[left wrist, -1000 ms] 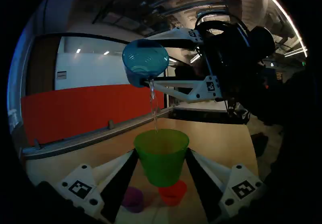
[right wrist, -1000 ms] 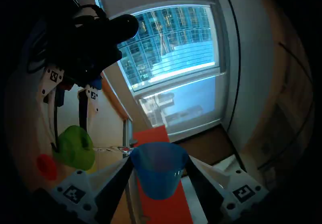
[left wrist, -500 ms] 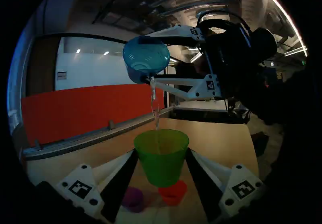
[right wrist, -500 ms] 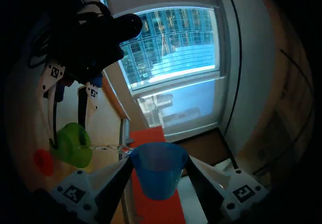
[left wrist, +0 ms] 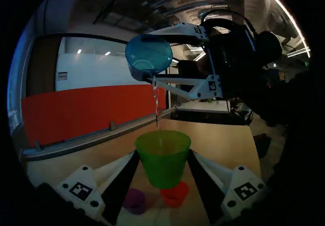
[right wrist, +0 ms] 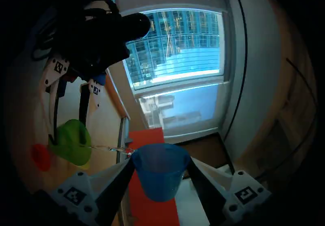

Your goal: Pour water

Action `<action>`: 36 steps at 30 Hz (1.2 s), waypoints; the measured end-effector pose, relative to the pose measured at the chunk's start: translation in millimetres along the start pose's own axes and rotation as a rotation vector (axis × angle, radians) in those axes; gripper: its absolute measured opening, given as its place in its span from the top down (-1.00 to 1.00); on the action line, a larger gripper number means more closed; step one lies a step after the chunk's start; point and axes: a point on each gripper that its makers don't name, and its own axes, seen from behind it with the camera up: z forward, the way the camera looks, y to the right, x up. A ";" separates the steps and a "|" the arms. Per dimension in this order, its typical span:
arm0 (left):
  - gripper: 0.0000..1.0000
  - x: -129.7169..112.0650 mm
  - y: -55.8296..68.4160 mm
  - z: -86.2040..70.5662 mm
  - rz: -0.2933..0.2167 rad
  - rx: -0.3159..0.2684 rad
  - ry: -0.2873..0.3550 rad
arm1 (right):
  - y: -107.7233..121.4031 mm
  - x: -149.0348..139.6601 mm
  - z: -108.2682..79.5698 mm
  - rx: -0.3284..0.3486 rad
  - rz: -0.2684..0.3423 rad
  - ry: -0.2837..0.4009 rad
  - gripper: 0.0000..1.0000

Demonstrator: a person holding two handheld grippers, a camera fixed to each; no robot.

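My left gripper (left wrist: 163,165) is shut on an upright green cup (left wrist: 163,157), held above the wooden table (left wrist: 219,142). Above it, my right gripper (left wrist: 164,61) holds a blue cup (left wrist: 148,57) tipped on its side. A thin stream of water (left wrist: 156,106) falls from the blue cup's rim into the green cup. In the right gripper view, my right gripper (right wrist: 160,173) is shut on the blue cup (right wrist: 159,171). The water (right wrist: 109,148) runs from it to the green cup (right wrist: 72,140), held by the left gripper (right wrist: 69,134).
A small orange cup (left wrist: 174,193) and a purple cup (left wrist: 134,201) stand on the table below the green cup. An orange wall panel (left wrist: 81,108) runs behind the table. A large window (right wrist: 178,63) shows in the right gripper view. The orange cup (right wrist: 40,157) shows there too.
The blue cup has tipped a little further and shifted slightly. Water keeps streaming into the green cup, which has stayed in place.
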 end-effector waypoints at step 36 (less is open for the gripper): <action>-0.68 1.9 -2.9 -0.3 0.003 -0.001 0.007 | 4.5 8.0 6.0 0.000 -0.137 0.004 -0.82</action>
